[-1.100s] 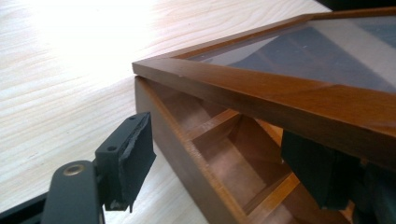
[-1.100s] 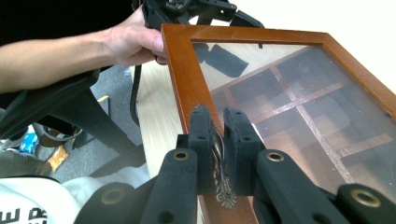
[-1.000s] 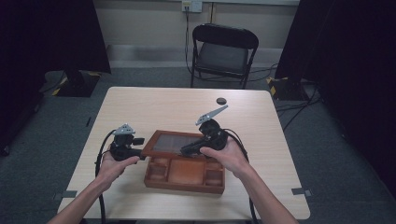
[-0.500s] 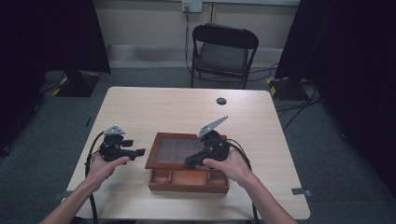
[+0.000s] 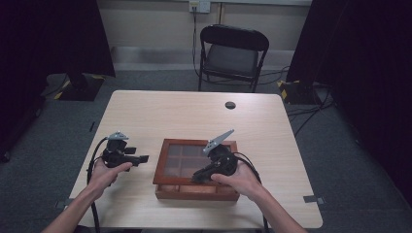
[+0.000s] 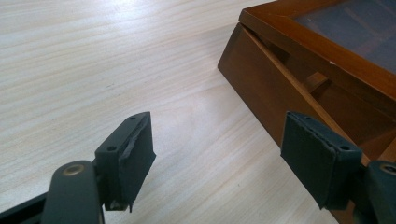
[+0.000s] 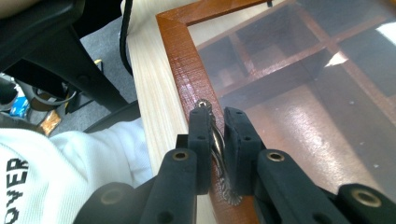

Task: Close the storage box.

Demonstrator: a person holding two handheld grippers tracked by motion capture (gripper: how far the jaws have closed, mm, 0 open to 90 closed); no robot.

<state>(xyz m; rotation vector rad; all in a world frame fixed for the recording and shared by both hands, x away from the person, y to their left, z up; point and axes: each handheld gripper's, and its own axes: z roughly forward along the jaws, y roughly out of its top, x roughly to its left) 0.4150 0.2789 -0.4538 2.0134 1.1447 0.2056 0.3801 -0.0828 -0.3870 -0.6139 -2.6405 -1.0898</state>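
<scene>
High view: wooden box (image 5: 197, 191) sitting on the worktop (image 5: 184, 116), near its front edge, glass lid (image 5: 187, 160) raised slightly at the front. Right hand-held gripper (image 7: 215, 122) clamped on the small metal handle (image 7: 218, 144) at the lid's front rim. Left hand-held gripper (image 6: 219, 154) spread wide, holding nothing — just beside the box's left side, above bare wood. Chair (image 5: 232, 51) beyond the far edge.

A black folding chair (image 5: 232, 52) stands beyond the table (image 5: 160, 111) — unoccupied.
</scene>
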